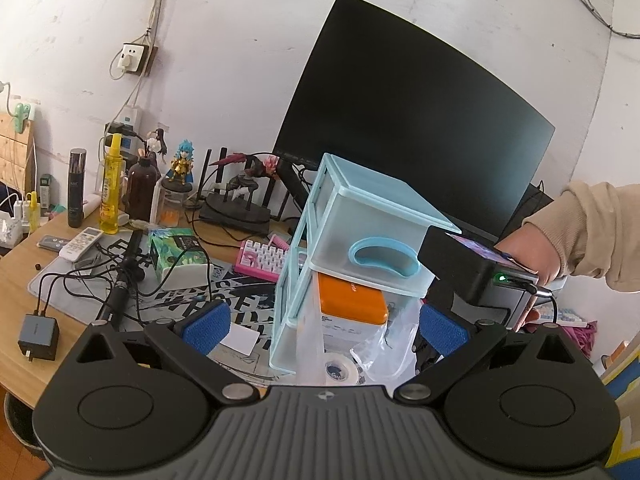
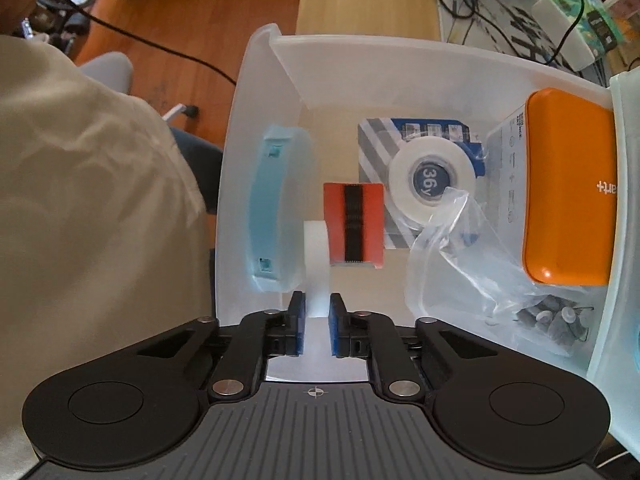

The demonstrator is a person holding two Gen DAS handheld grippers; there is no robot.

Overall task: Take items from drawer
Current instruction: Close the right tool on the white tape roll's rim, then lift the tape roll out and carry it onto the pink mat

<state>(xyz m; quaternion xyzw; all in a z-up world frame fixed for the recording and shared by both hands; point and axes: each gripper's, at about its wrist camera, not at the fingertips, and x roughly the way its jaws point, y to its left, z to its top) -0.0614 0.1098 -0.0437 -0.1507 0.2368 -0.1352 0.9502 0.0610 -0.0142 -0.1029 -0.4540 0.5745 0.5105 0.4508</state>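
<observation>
Two blue pads of right hand-held gripper (image 2: 317, 330) clamp white roll (image 2: 316, 268) inside drawer (image 2: 400, 64).

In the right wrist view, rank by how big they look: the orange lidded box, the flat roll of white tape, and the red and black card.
1. Orange lidded box, clearly largest.
2. Flat roll of white tape.
3. Red and black card; close to the roll, so that order is unsure.

In the open drawer (image 2: 360, 56) below me, a tape roll (image 2: 432, 180) lies between a clip (image 2: 354, 226) and a box (image 2: 568, 188); a bag (image 2: 460, 264) lies beside them
</observation>
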